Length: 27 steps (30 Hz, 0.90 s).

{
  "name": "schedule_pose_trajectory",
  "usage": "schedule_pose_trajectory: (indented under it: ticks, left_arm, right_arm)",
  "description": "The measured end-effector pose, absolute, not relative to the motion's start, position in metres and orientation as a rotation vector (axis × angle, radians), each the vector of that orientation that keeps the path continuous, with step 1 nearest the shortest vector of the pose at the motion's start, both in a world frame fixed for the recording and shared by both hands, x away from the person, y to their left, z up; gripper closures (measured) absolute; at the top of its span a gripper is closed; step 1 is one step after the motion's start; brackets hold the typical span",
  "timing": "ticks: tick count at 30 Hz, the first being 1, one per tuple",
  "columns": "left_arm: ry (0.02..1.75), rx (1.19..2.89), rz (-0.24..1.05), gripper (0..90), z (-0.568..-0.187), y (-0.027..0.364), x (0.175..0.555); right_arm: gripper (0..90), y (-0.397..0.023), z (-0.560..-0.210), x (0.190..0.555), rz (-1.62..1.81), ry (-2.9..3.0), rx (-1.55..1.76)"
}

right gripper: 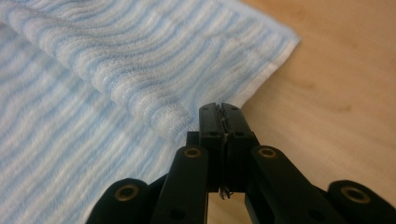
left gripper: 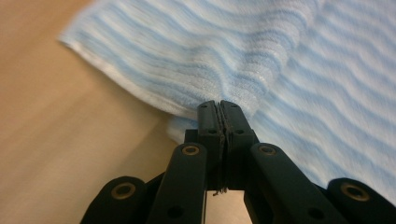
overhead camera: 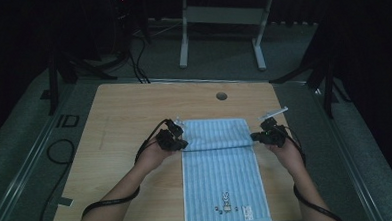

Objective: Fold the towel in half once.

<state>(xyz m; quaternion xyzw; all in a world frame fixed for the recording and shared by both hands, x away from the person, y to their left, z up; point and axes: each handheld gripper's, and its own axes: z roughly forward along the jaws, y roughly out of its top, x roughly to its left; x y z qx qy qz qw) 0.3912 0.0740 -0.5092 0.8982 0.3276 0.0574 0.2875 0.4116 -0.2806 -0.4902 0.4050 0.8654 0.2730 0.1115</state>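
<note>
A light blue striped towel [overhead camera: 222,179] lies lengthwise on the wooden table [overhead camera: 129,113], a small embroidered figure near its front end. Its far part is doubled over into a raised flap [overhead camera: 216,132]. My left gripper [overhead camera: 184,143] is shut on the flap's left edge. In the left gripper view the jaws [left gripper: 219,106] pinch the white-hemmed towel [left gripper: 196,60] edge, with another layer beneath. My right gripper [overhead camera: 255,136] is shut on the flap's right edge. The right gripper view has its jaws [right gripper: 220,108] closed on the towel [right gripper: 140,70] hem beside bare wood.
A round cable hole [overhead camera: 221,96] sits in the table behind the towel. Bare wood lies to the left of the towel. Behind the table stand a white desk frame [overhead camera: 183,41] and dark stands; a black cable [overhead camera: 60,151] loops on the floor at left.
</note>
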Motion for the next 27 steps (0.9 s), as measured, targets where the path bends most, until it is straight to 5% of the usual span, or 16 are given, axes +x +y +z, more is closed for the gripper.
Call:
schedule_pose_trajectory:
  ticks: [5, 9, 15, 27]
  left_arm:
    - [0.872, 2.426, 0.139, 86.2, -0.521, 0.072, 0.385]
    - [0.949, 2.360, 0.198, 68.2, -0.508, 0.082, 0.385]
    - [0.906, 2.339, 0.184, 72.6, -0.496, 0.079, 0.384]
    - [0.913, 2.440, 0.142, 75.6, -0.530, 0.069, 0.401]
  right_arm:
    - [88.2, -0.285, -0.507, 0.408, 0.795, 2.564, 1.227]
    - [83.3, -0.285, -0.510, 0.406, 0.743, 2.575, 1.212]
    - [81.5, -0.278, -0.489, 0.403, 0.803, 2.561, 1.163]
    - [80.7, -0.254, -0.527, 0.417, 0.714, 2.633, 1.165]
